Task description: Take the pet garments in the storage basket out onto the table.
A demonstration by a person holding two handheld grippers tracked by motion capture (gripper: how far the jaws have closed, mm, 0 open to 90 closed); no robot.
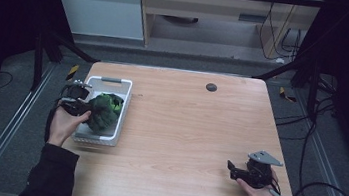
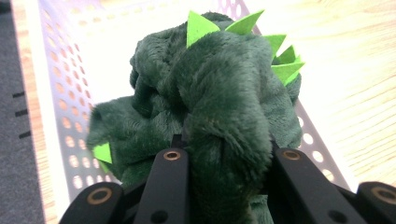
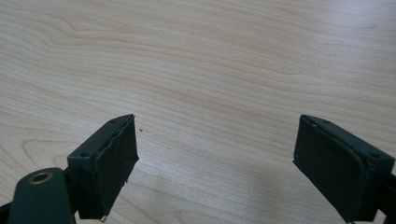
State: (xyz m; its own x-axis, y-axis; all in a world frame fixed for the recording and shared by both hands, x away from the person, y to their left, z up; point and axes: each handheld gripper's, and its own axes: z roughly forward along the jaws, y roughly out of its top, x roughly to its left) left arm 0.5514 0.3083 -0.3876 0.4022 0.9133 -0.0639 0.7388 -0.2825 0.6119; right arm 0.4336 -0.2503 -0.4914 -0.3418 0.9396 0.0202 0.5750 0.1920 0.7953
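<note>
While no writing can be read on any of the things, the black and yellow striped markers (image 1: 72,71) on the floor beside the table are the nearest to a label. At the table's (image 1: 193,130) left edge lies a white tray (image 1: 107,137) with perforated walls and a handle at its far end. Over the tray is a dark green plush toy (image 1: 104,112) with bright green felt spikes along its back; whether it rests on the tray's floor cannot be told. The left gripper (image 1: 85,109) comes in from the left and is clamped on the toy: in the left gripper view the plush (image 2: 219,107) bulges between the two black jaws, which squeeze a fold of it, with the tray's holed wall (image 2: 70,121) behind. The right gripper (image 1: 235,171) rests near the table's near right corner, well apart from the tray, its jaws spread wide with nothing between them; the right gripper view looks past them onto bare wood (image 3: 210,70). A small dark round disc (image 1: 211,87) lies on the table near its far edge
</note>
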